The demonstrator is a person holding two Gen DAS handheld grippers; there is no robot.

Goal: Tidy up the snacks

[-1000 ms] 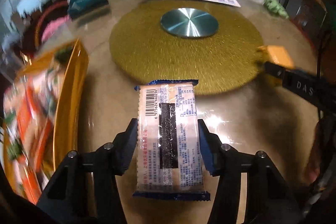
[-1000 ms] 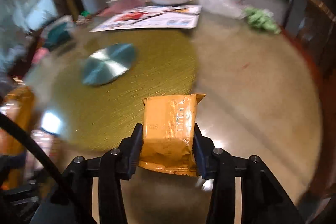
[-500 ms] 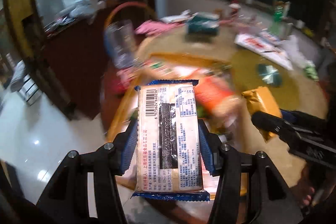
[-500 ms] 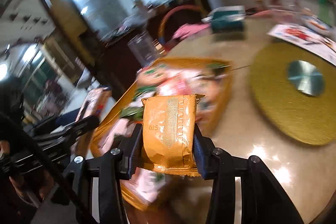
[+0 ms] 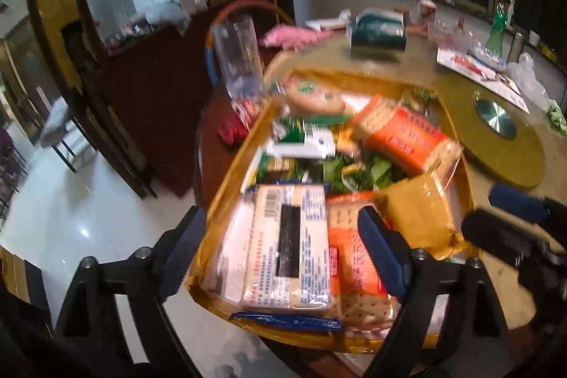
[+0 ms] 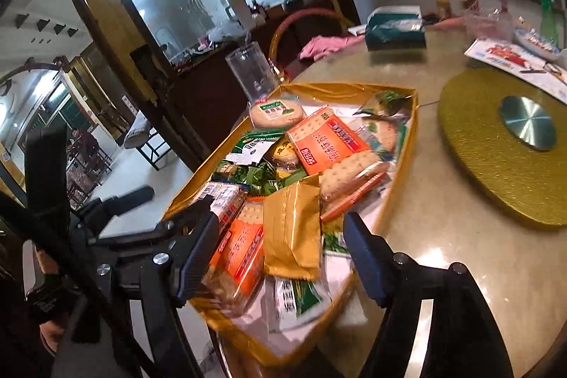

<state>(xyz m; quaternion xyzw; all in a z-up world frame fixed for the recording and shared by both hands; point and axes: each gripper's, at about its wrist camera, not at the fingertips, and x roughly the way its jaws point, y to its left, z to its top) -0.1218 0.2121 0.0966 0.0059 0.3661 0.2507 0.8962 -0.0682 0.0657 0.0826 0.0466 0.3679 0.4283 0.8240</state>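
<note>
Snacks: both jaws have just opened wide, dropping the white pack (image 5: 287,243) and gold pack (image 6: 292,232) into the tray (image 6: 397,186); two more sorted.

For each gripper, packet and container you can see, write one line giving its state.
Left gripper: open, jaws just opened.
Right gripper: open, jaws just opened.
White barcode packet: released, lying in tray.
Golden packet: released, lying on other snacks.
Gold tray: filled with snacks.
Clear glass: upright, looks empty.

left gripper (image 5: 283,243) jaws opened | white packet (image 5: 287,243) dropped in tray (image 5: 226,179) | gold packet (image 6: 292,232) released too
</note>
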